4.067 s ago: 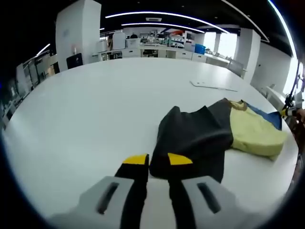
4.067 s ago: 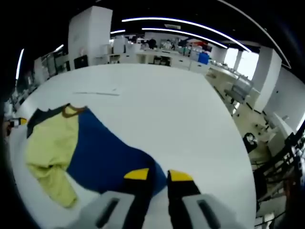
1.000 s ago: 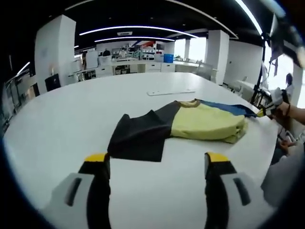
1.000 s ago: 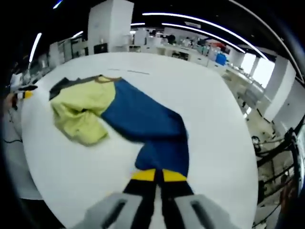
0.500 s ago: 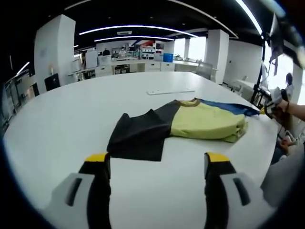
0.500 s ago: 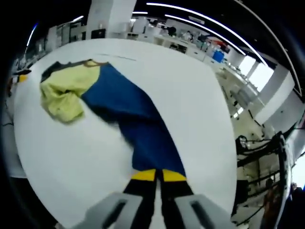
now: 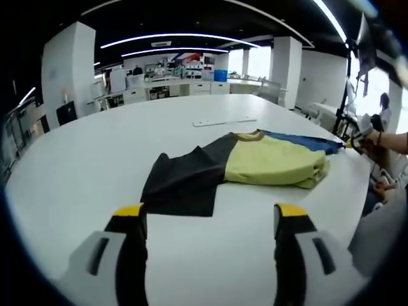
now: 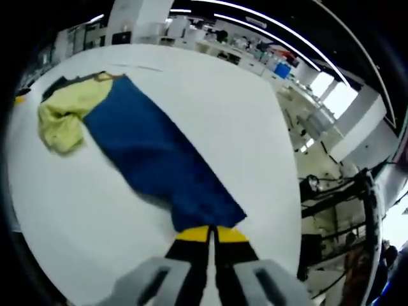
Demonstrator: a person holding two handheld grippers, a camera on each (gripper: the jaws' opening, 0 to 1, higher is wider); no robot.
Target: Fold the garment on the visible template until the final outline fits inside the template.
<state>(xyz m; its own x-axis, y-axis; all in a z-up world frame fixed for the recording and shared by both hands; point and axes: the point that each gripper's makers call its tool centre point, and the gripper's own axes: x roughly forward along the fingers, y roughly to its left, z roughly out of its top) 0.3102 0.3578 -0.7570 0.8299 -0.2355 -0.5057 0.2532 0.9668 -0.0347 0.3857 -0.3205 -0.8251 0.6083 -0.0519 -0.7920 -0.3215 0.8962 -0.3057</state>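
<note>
The garment lies on the white table (image 7: 95,159). In the left gripper view it shows a black part (image 7: 185,182), a bunched yellow part (image 7: 271,162) and a blue part (image 7: 306,140). My left gripper (image 7: 210,213) hovers open, just short of the black part's near edge, holding nothing. My right gripper (image 8: 209,234) is shut on the near corner of the blue part (image 8: 153,159), which stretches long and flat away from it towards the yellow part (image 8: 64,115). The right gripper (image 7: 357,141), held in a hand, also shows at the table's right edge.
A thin flat white strip (image 7: 220,121) lies on the table beyond the garment. A person's arm (image 7: 392,143) and body stand at the table's right edge. Desks, shelves and pillars fill the room behind. Chairs and floor (image 8: 319,185) lie past the table's edge.
My left gripper, shut on the black part 4.1 s ago, now stands open and drawn back. My right gripper has pulled the blue part out long and flat, away from the yellow part.
</note>
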